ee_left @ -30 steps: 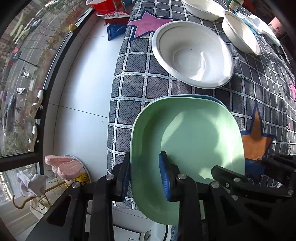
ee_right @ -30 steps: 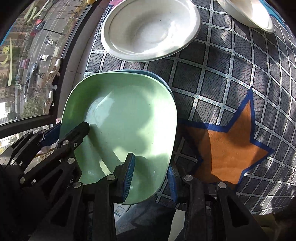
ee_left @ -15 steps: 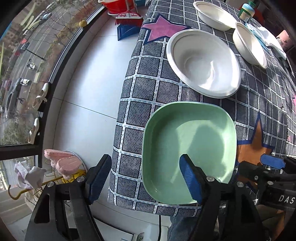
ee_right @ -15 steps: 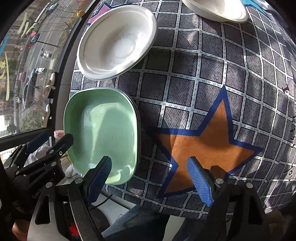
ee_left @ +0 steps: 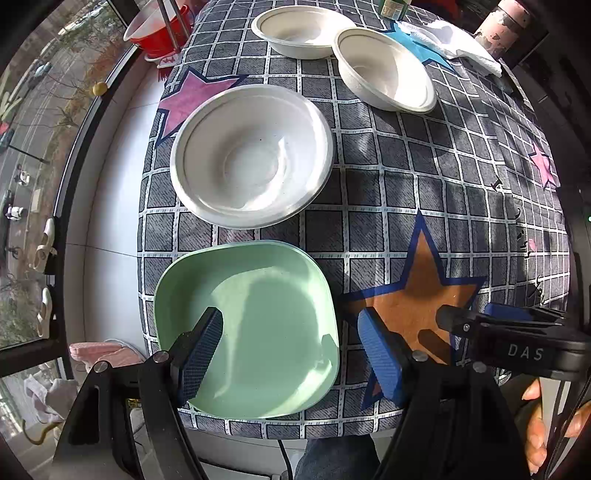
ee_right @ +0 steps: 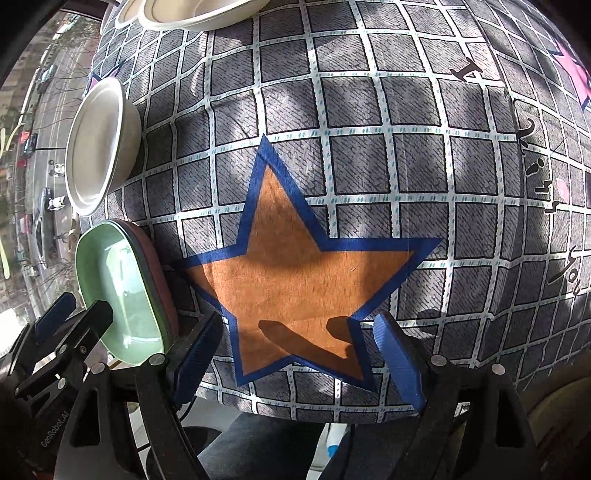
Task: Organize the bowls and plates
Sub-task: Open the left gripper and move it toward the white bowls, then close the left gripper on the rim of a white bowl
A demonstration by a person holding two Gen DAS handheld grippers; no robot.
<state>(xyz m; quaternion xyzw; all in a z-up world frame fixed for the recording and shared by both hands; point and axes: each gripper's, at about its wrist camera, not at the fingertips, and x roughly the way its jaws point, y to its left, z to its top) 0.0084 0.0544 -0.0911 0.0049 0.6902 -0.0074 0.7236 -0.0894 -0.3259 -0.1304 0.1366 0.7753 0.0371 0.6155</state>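
Note:
A green square plate [ee_left: 255,325] lies on top of a stack at the table's near left corner; other plates' edges show under it in the right wrist view [ee_right: 118,291]. A large white bowl [ee_left: 251,158] sits just behind it, and it also shows in the right wrist view [ee_right: 98,144]. Two smaller white bowls [ee_left: 384,70] [ee_left: 299,33] stand further back. My left gripper [ee_left: 291,354] is open and empty above the plate's near right edge. My right gripper [ee_right: 295,350] is open and empty over the orange star [ee_right: 295,266].
The table has a grey checked cloth [ee_left: 424,177] with star prints. A white towel [ee_left: 454,48] and a bottle [ee_left: 395,5] lie at the far edge. A red basin [ee_left: 159,33] stands on the floor to the far left. A window runs along the left.
Both grippers opened, let go of the green plate on the stack and drew back. The right gripper swung right over the orange star.

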